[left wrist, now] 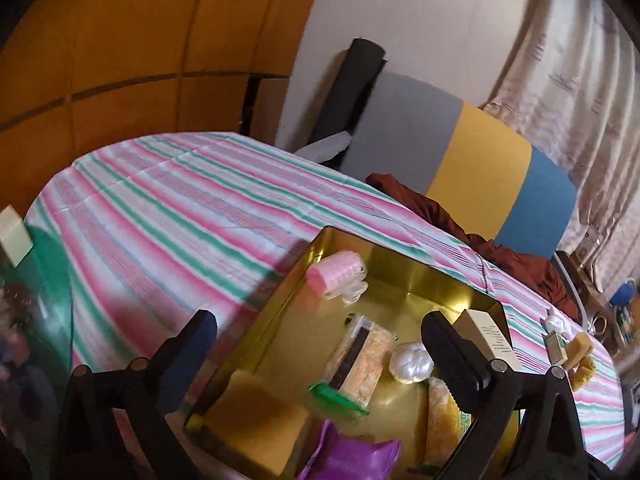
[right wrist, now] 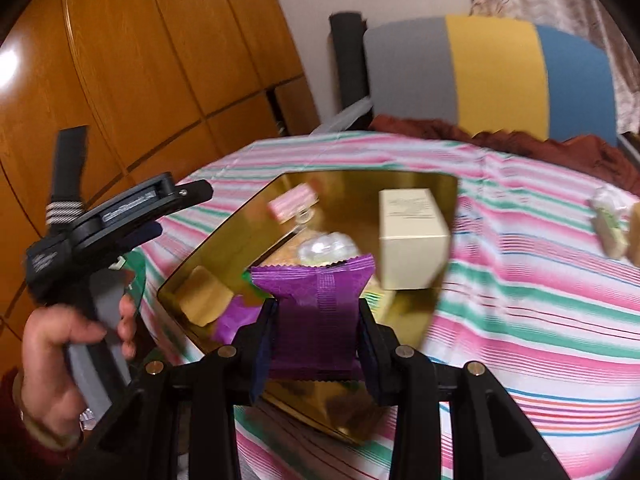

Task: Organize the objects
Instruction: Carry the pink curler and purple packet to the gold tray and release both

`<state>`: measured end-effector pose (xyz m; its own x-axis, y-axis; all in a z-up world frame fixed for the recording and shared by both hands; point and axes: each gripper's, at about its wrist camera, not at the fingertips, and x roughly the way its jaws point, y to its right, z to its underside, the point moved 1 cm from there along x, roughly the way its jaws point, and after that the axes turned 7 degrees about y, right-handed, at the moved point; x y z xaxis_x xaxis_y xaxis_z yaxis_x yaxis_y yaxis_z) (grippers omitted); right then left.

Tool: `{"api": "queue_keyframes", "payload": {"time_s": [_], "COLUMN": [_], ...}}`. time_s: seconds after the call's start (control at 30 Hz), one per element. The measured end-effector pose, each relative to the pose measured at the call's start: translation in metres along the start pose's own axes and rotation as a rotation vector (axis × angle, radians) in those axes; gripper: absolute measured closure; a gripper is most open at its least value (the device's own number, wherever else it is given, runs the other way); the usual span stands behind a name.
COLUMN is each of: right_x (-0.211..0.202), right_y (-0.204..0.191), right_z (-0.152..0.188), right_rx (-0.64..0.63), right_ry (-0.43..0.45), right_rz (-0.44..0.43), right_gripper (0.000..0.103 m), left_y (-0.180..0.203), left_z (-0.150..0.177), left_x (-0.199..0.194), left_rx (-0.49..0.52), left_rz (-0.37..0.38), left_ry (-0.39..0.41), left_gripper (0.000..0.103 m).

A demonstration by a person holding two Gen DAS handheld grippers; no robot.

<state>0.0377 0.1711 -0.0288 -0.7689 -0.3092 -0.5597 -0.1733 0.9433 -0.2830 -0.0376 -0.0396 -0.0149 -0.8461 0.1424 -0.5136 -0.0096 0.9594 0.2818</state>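
Your right gripper (right wrist: pixel 316 332) clamps a purple crimped-edge packet (right wrist: pixel 316 300) above the gold tin (right wrist: pixel 224 236), which holds a cream box (right wrist: pixel 412 236), pink roller (left wrist: pixel 336 272) and sponge (left wrist: pixel 256 428); your left gripper (left wrist: pixel 320 356) gapes wide.

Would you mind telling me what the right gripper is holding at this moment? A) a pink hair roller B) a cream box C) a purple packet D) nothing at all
C: in the right wrist view the right gripper has its jaws closed on the purple packet, held above the gold tin, while the cream box and pink hair roller sit inside the tin.
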Motion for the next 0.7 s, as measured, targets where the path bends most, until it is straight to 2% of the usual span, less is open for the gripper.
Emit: {"api": "queue_keyframes", "payload": {"time_s": [0.17, 0.4, 0.5, 0.7], "right_x": [0.039, 0.073, 0.069, 0.041], "right_y": [-0.013, -0.02, -0.02, -0.007], "right_z": [-0.006, -0.005, -0.007, -0.012], "right_rx": [-0.009, 0.003, 0.011, 0.072], "right_ry": [-0.083, -0.164, -0.148, -0.061], "right_rz": [-0.004, -0.004, 0.014, -0.006], "right_gripper": [0.066, 0.064, 0.06, 0.059], "left_y": [-0.012, -0.021, -0.024, -0.021], "left_z": [0.006, 0.015, 0.017, 0.018], "left_x": [-0.008, -0.007, -0.006, -0.006], "left_rx": [-0.011, -0.02, -0.037, -0.054], "left_rz": [-0.012, -0.029, -0.026, -0.021], "left_ry": [-0.016, -0.035, -0.044, -0.043], "left_gripper": [0.0, 0.0, 0.0, 0.0]}}
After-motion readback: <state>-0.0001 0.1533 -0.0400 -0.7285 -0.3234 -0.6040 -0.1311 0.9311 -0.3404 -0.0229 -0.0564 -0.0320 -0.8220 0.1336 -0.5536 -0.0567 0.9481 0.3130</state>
